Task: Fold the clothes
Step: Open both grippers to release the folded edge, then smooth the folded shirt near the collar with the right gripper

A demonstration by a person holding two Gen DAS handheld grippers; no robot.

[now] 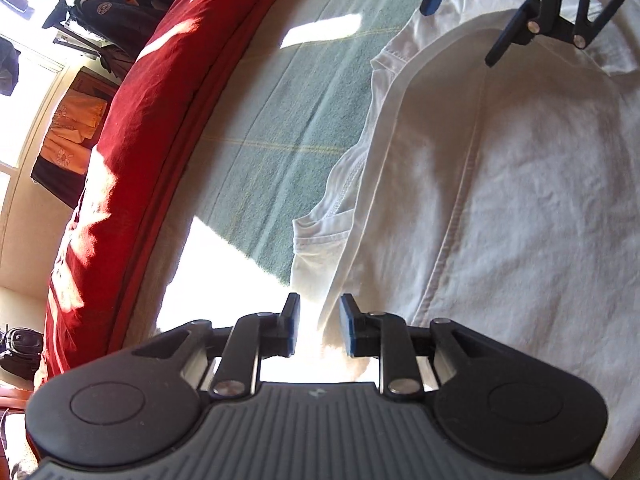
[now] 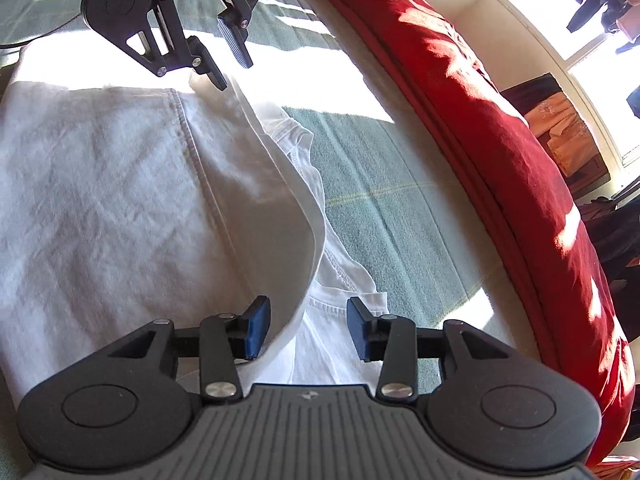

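Note:
A white shirt (image 1: 520, 200) lies spread on a green blanket (image 1: 280, 120), one side folded over so a seam and a sleeve hem show. My left gripper (image 1: 320, 330) is open at the shirt's near folded edge, with the bright cloth edge running between its fingers. In the right wrist view the left gripper (image 2: 235, 76) hovers open over the far corner of the shirt (image 2: 120, 200). My right gripper (image 2: 308, 330) is open wide, the folded edge passing between its blue pads. From the left wrist view the right gripper (image 1: 458, 36) stands open at the far end.
A red quilt (image 1: 132, 140) runs along the blanket's side, also as the red quilt (image 2: 500, 120). Beyond it are bright windows (image 2: 560, 20), hanging dark clothes (image 1: 104, 8) and a black backpack (image 1: 20, 352). Strong sun patches fall on the green blanket (image 2: 380, 200).

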